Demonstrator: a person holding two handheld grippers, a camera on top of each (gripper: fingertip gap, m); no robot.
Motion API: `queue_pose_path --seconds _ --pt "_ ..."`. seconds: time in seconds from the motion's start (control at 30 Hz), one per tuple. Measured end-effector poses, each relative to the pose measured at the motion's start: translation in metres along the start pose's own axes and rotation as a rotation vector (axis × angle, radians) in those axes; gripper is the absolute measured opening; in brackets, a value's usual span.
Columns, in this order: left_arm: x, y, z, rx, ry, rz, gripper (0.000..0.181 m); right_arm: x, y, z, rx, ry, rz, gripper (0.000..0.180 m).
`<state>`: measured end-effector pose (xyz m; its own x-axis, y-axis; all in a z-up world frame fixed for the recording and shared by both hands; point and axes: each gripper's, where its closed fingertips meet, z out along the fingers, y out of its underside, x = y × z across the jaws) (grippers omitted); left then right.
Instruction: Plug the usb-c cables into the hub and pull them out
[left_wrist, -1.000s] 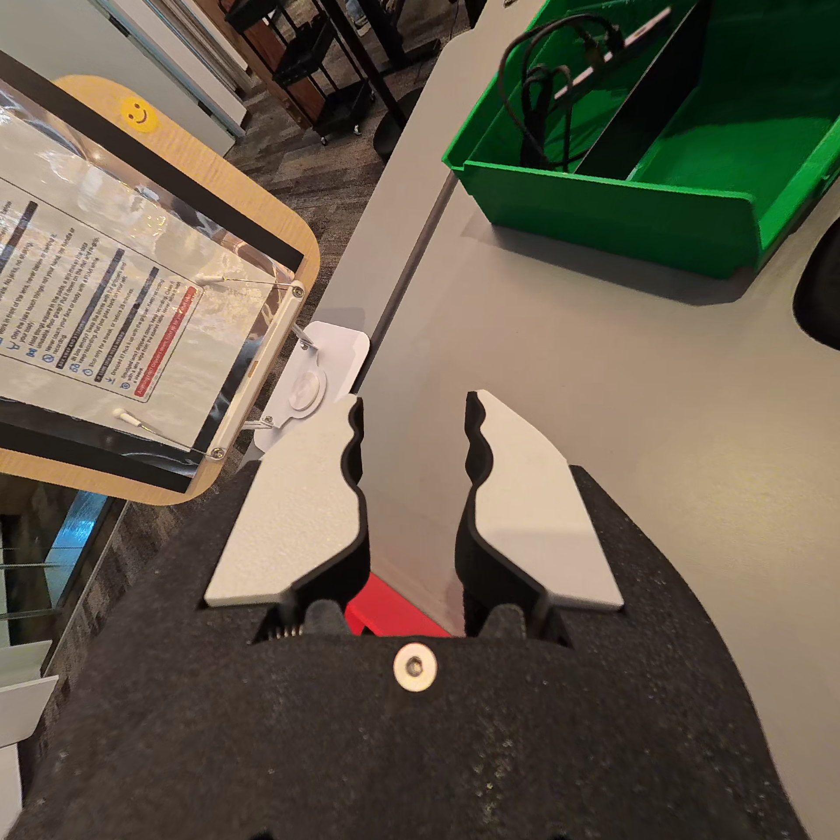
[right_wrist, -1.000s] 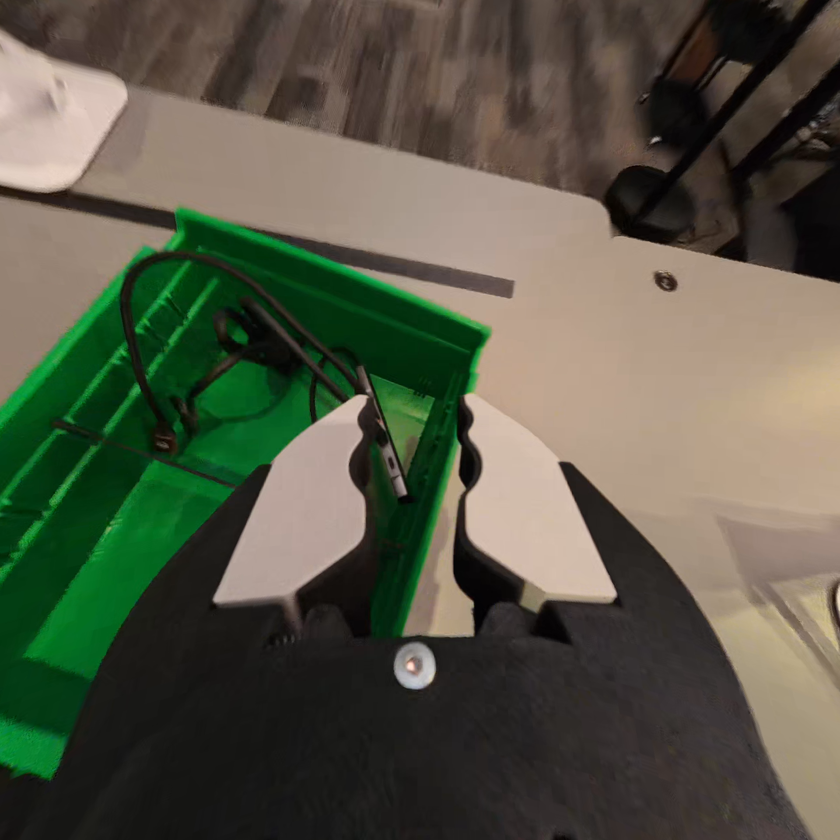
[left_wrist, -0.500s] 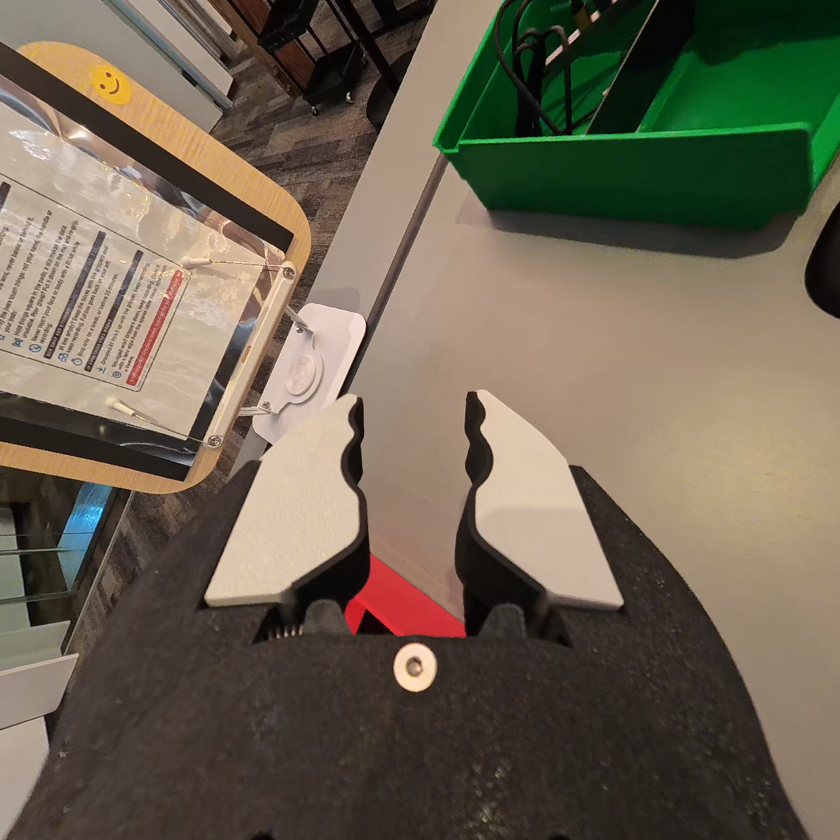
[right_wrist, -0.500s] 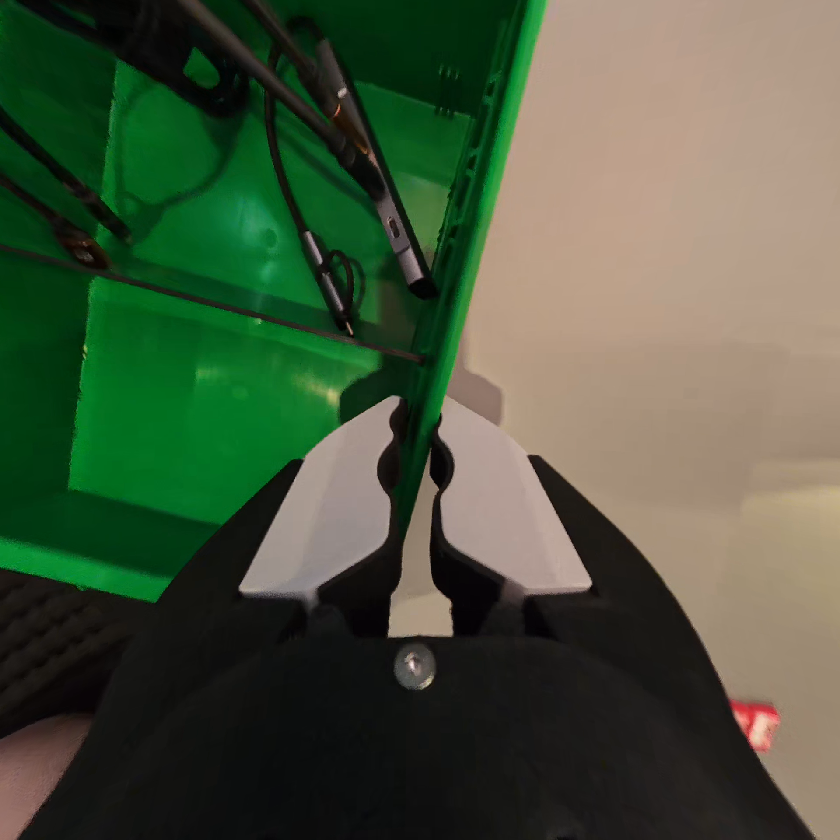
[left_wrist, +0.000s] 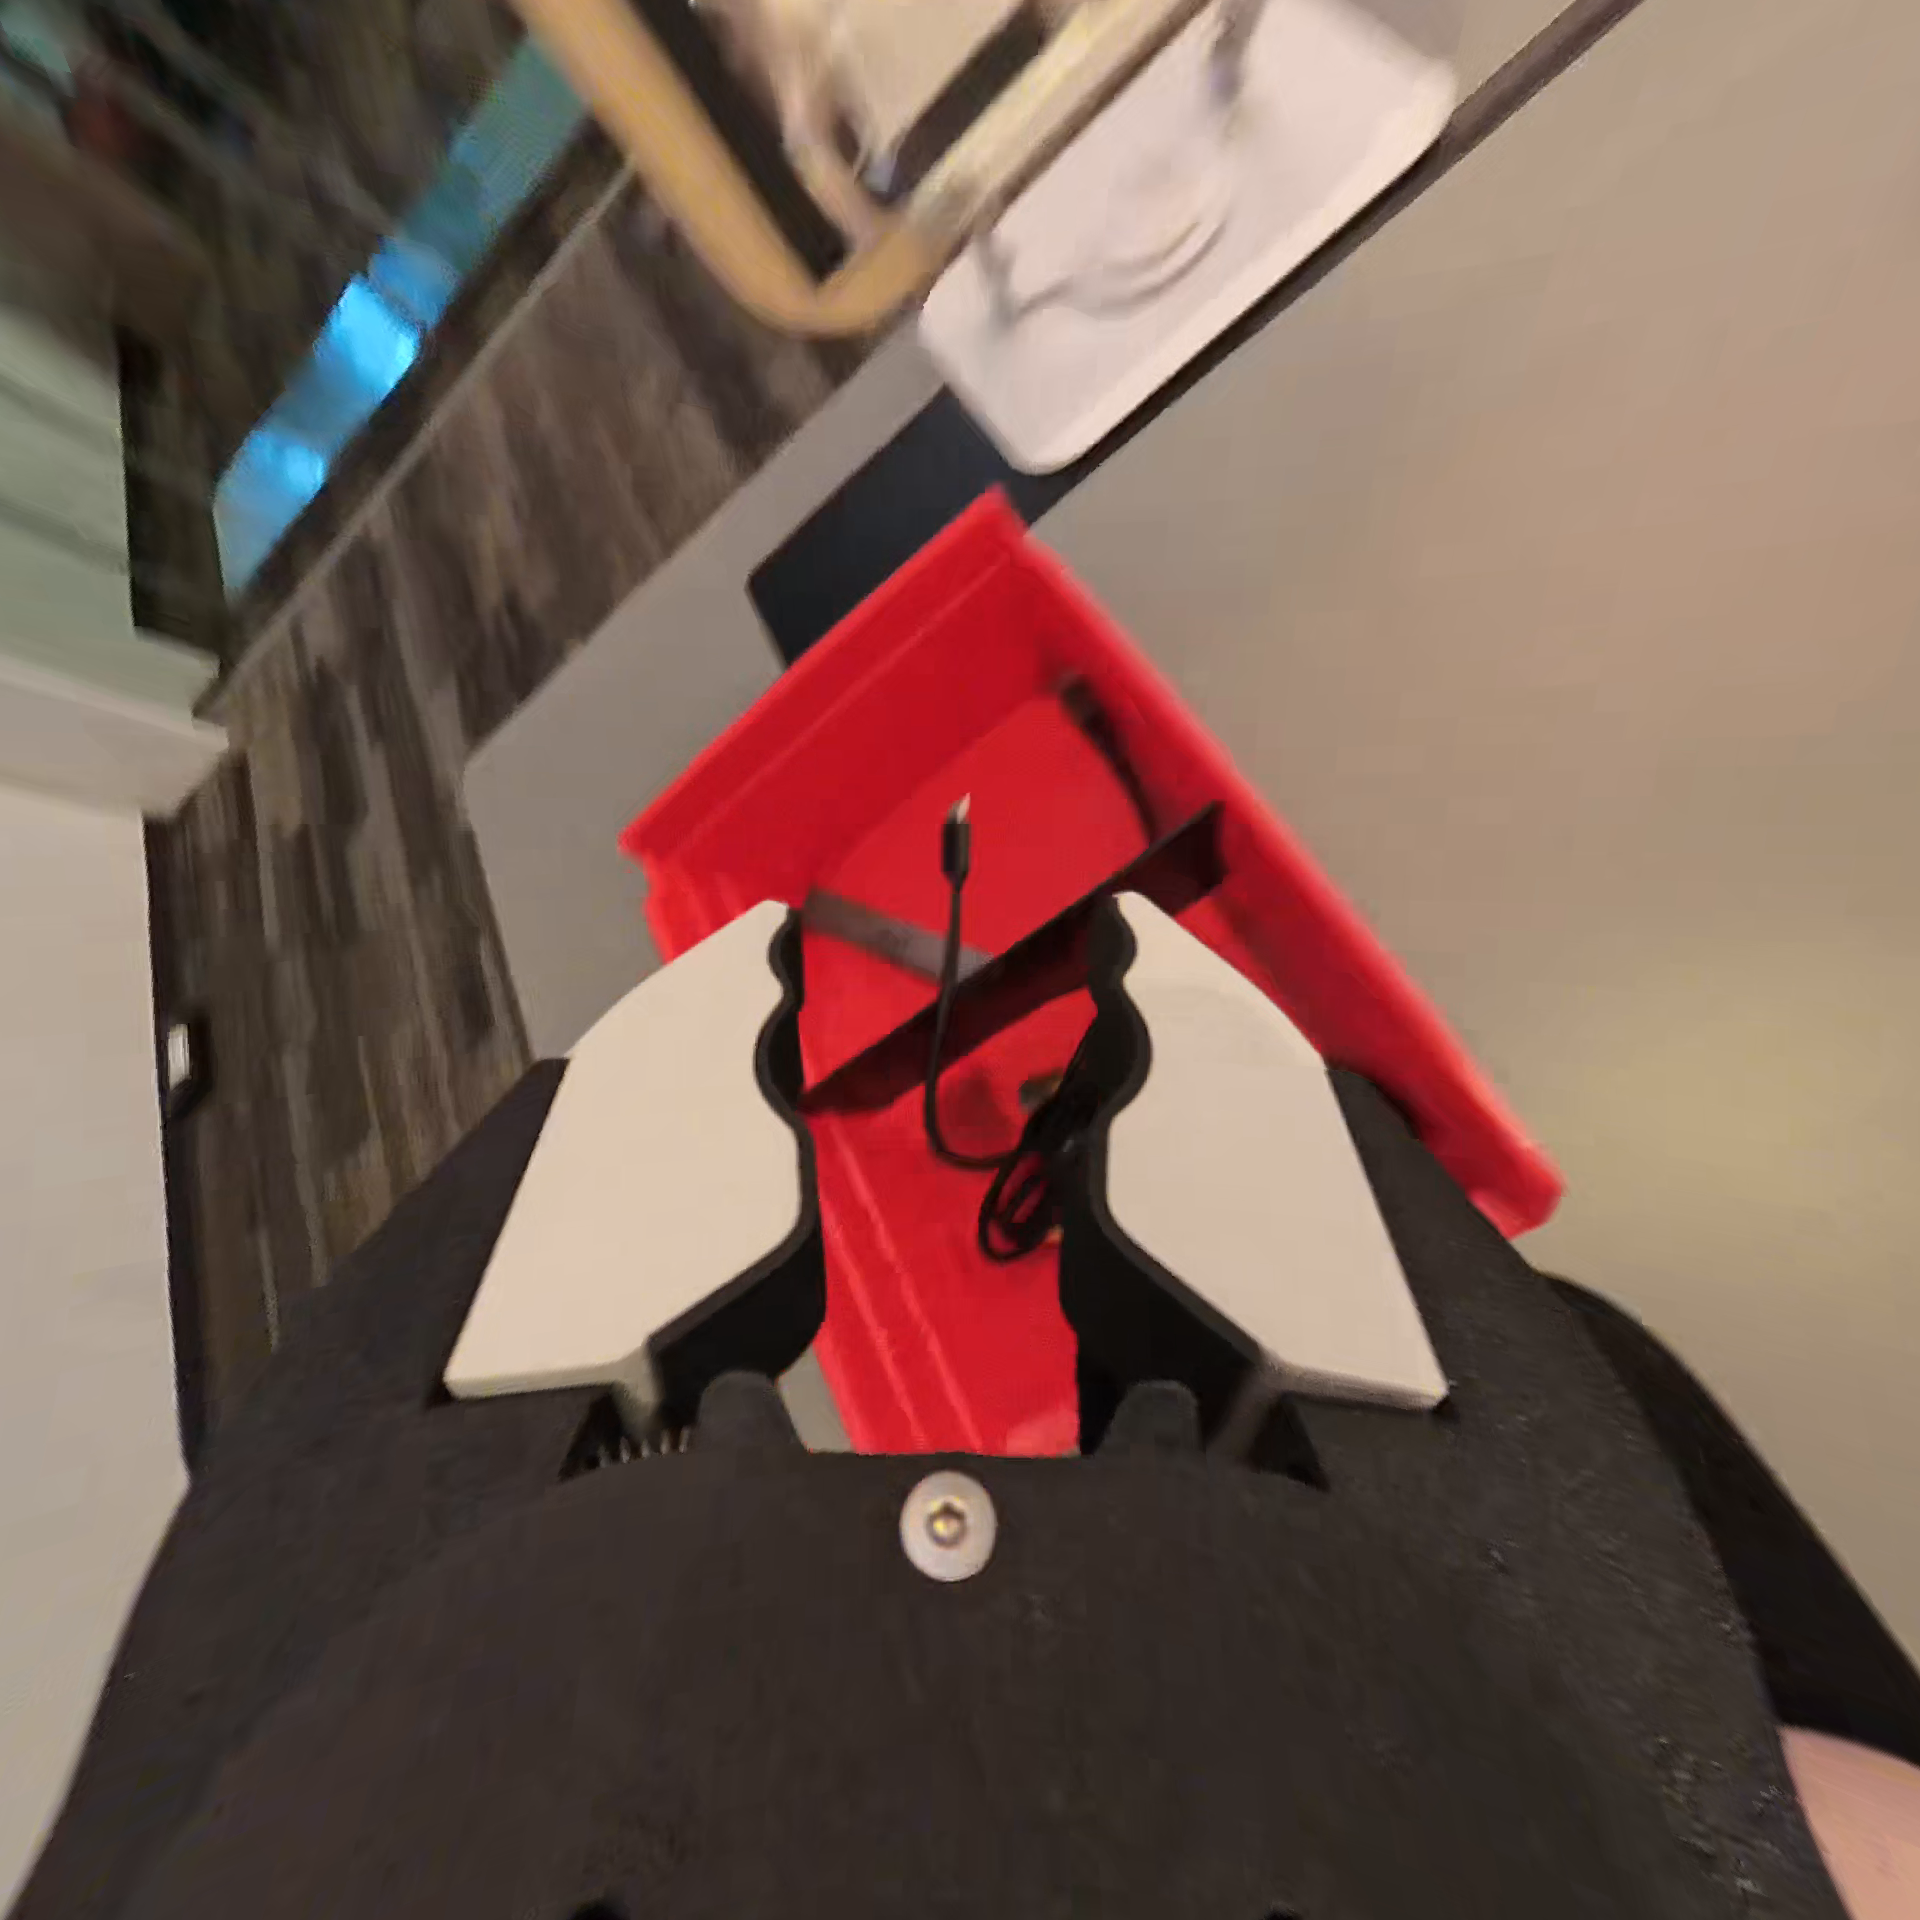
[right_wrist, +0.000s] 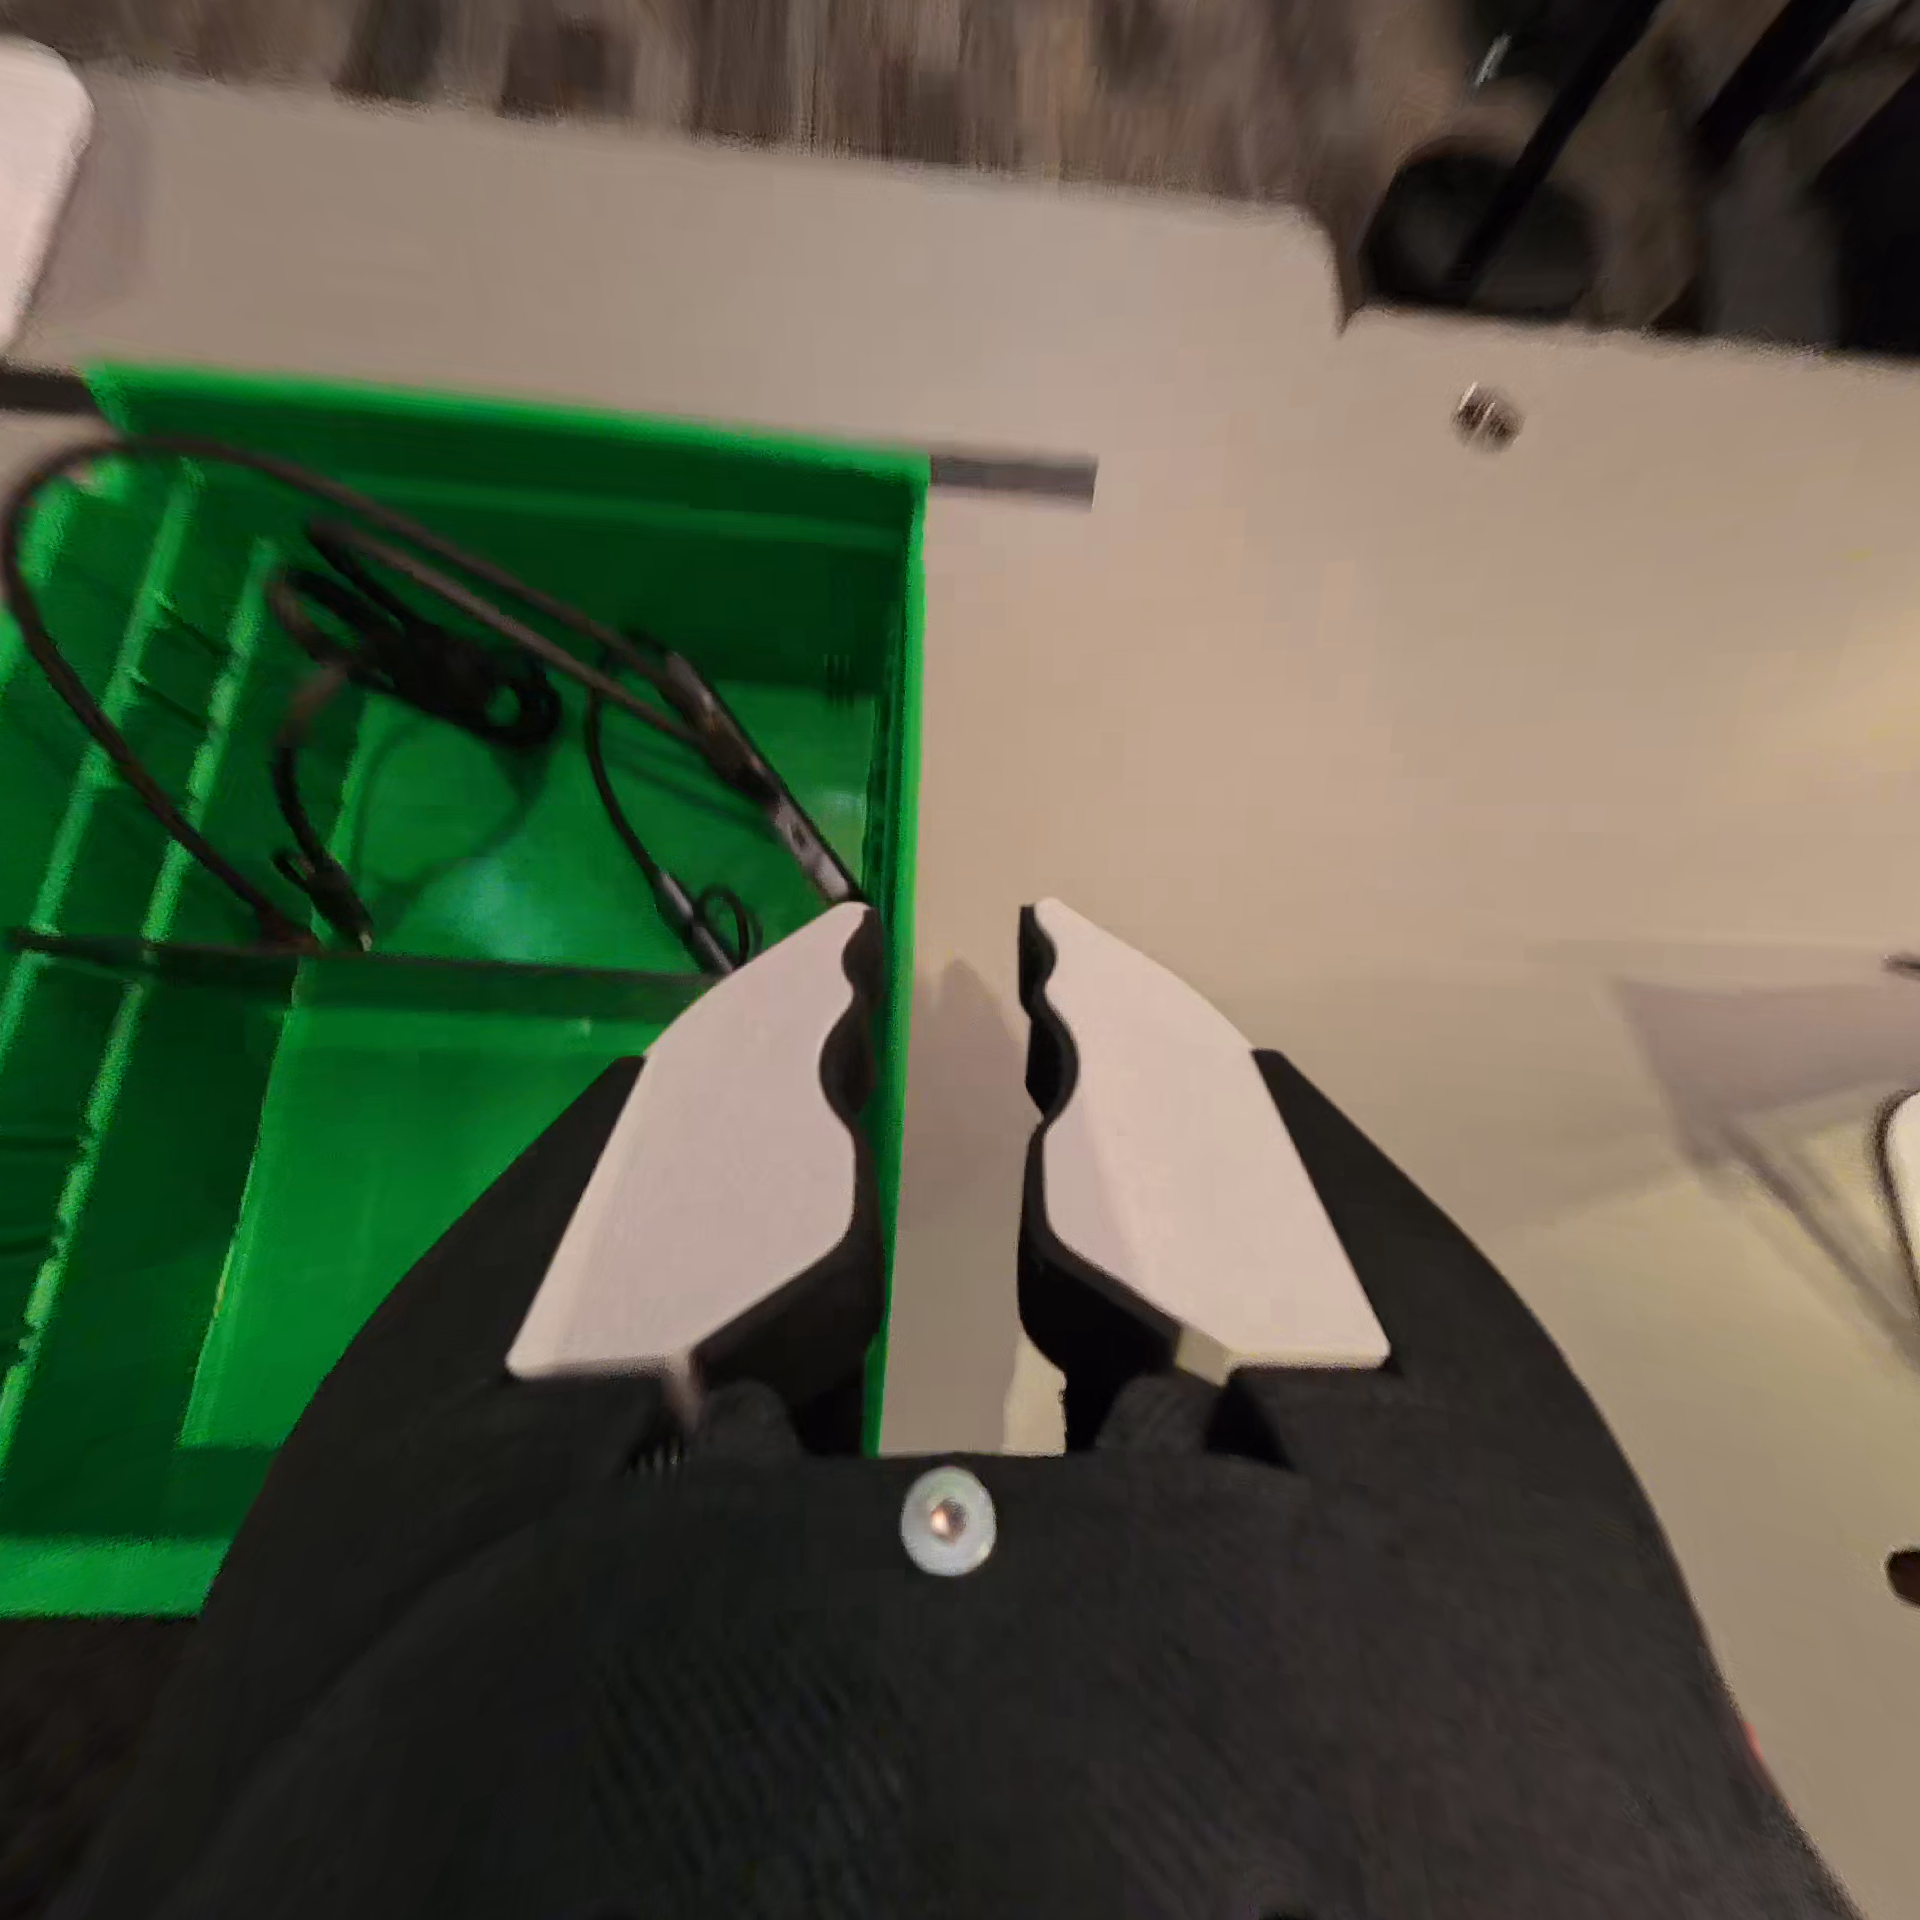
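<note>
In the left wrist view a red bin (left_wrist: 1299, 935) lies on the grey table. It holds a thin black USB-C cable (left_wrist: 951, 997) with its plug (left_wrist: 958, 836) sticking up, and a black divider (left_wrist: 1143, 873). My left gripper (left_wrist: 951, 925) is open and empty above this bin. In the right wrist view a green bin (right_wrist: 416, 1143) holds black cables (right_wrist: 436, 665) and a slim dark hub (right_wrist: 805, 847) that leans at its right wall. My right gripper (right_wrist: 951, 920) is open and empty, with its fingers either side of that right wall (right_wrist: 899, 727).
A white pad (left_wrist: 1174, 260) and the rim of a wooden board (left_wrist: 727, 208) sit at the table's edge beyond the red bin. Dark patterned floor (left_wrist: 364, 935) lies to the left. A black stand base (right_wrist: 1475, 229) stands past the table's far edge. My hands' fingertips stand some 65 centimetres from each other.
My right gripper was shut on the green bin's right wall; it has now opened and drawn back. My left gripper has swung from the bare table to above the red bin.
</note>
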<state>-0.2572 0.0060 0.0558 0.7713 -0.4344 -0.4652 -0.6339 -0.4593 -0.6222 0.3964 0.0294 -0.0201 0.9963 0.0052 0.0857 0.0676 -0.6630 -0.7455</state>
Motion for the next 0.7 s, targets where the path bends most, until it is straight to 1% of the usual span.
queue_pose_path --seconds 0.07,0.13,0.2,0.23,0.3,0.37,0.47,0.5,0.53,0.57,0.63,0.7 --pt "-0.018 0.032 0.008 -0.089 -0.001 -0.075 0.054 -0.007 -0.022 -0.016 0.110 0.006 -0.032 0.027" --pt "-0.020 0.056 0.021 -0.166 0.062 -0.129 0.052 -0.016 -0.035 -0.026 0.165 0.004 -0.073 0.027" --pt "-0.017 0.079 0.037 -0.261 0.119 -0.130 0.050 -0.022 -0.042 -0.030 0.180 0.022 -0.114 0.027" --pt "-0.016 0.091 0.044 -0.321 0.135 -0.130 0.045 -0.024 -0.043 -0.029 0.177 0.028 -0.131 0.027" --pt "-0.011 0.114 0.057 -0.446 0.181 -0.166 0.045 -0.027 -0.042 -0.026 0.157 0.032 -0.156 0.027" --pt "-0.010 0.130 0.069 -0.535 0.205 -0.214 0.045 -0.027 -0.040 -0.023 0.131 0.045 -0.178 0.027" --pt "-0.006 0.144 0.081 -0.606 0.240 -0.272 0.041 -0.027 -0.035 -0.019 0.098 0.047 -0.190 0.027" --pt "-0.006 0.148 0.084 -0.624 0.248 -0.278 0.035 -0.026 -0.034 -0.019 0.093 0.048 -0.192 0.027" --pt "-0.005 0.151 0.086 -0.641 0.255 -0.279 0.016 -0.026 -0.033 -0.019 0.092 0.049 -0.192 0.027" --pt "-0.003 0.153 0.086 -0.658 0.275 -0.284 0.004 -0.026 -0.033 -0.019 0.092 0.049 -0.190 0.027" --pt "0.002 0.153 0.081 -0.685 0.317 -0.312 0.004 -0.026 -0.033 -0.020 0.097 0.048 -0.188 0.026" --pt "0.006 0.147 0.073 -0.676 0.343 -0.331 0.004 -0.026 -0.034 -0.021 0.100 0.050 -0.193 0.026"
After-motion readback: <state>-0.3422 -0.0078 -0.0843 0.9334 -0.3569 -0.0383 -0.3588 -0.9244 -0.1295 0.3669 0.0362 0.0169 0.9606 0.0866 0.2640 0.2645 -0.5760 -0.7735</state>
